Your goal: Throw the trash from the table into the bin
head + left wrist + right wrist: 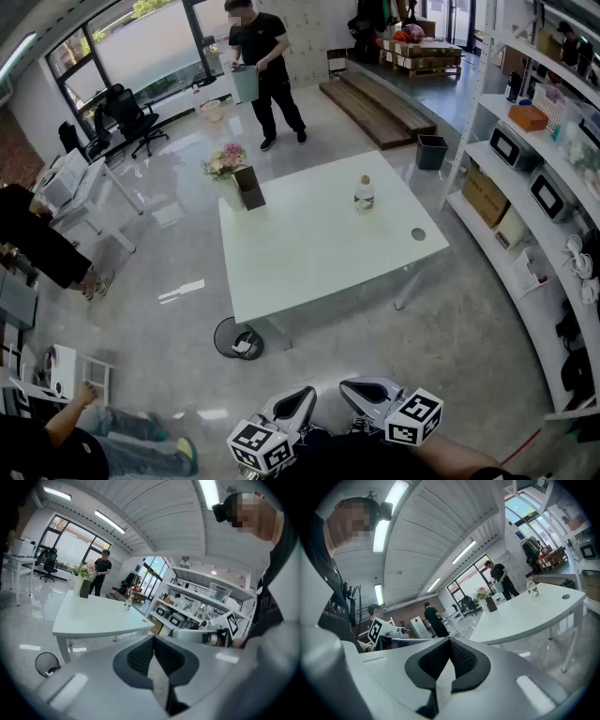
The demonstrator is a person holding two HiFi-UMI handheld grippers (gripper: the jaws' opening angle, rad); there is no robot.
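A clear plastic bottle (364, 194) stands upright on the white table (319, 253), toward its far right. A round dark bin (236, 338) with something white inside sits on the floor by the table's near left corner. My left gripper (307, 394) and right gripper (349, 387) are side by side at the bottom of the head view, well short of the table, both shut and holding nothing. In the left gripper view the bottle (128, 603) and the bin (47, 663) lie ahead of the shut left gripper (153, 641). The right gripper (450, 646) faces the bottle (531, 588).
A flower vase (225, 164) and a dark box (249, 187) stand at the table's far left corner. A person in black (267, 66) holds a grey bucket at the back. Another dark bin (431, 151) sits by the shelves (525, 187) on the right. Desks and seated people are at the left.
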